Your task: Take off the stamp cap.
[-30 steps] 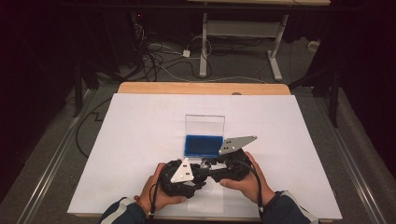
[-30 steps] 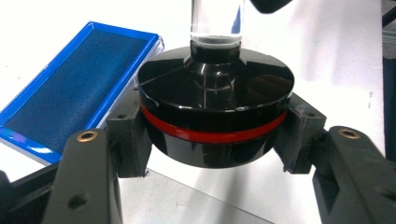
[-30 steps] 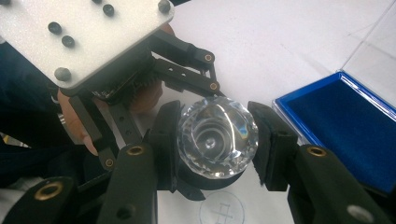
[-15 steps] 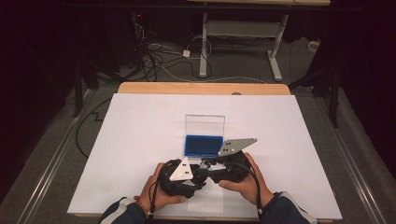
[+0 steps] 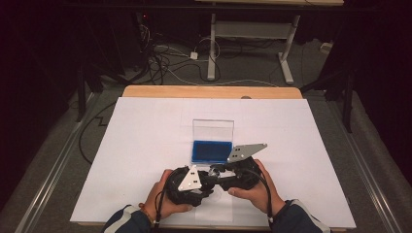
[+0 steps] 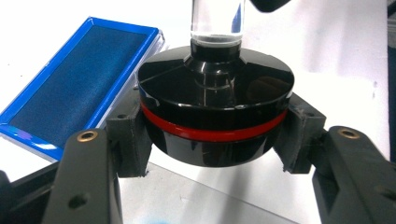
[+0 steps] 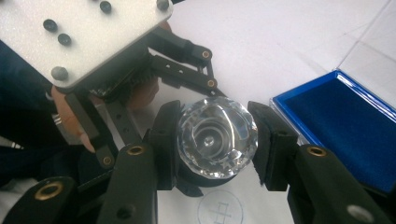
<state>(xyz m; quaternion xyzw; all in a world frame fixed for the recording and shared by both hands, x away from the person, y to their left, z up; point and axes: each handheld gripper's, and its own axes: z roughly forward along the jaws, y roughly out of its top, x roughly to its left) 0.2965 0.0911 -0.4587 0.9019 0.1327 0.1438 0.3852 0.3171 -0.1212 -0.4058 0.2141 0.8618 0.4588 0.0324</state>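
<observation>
One white table sheet [image 5: 145, 145] lies under everything I handle, and on it stands one blue-lined case [image 5: 212, 150] with its clear lid raised at the back. I hold two grippers, and between them there is one stamp, made of a round black base with a red band [image 6: 215, 112] and a faceted clear knob [image 7: 217, 137] on a clear stem. My left gripper [image 5: 194, 182] is clamped on the black base, one pad pressed to each side of it just at the red band. My right gripper [image 5: 228, 174] is clamped on the clear knob, a pad tight against either side. So the stamp sits between my two tools, just on my side of the case, above one faint round printed mark [image 7: 219, 210] on the sheet.
</observation>
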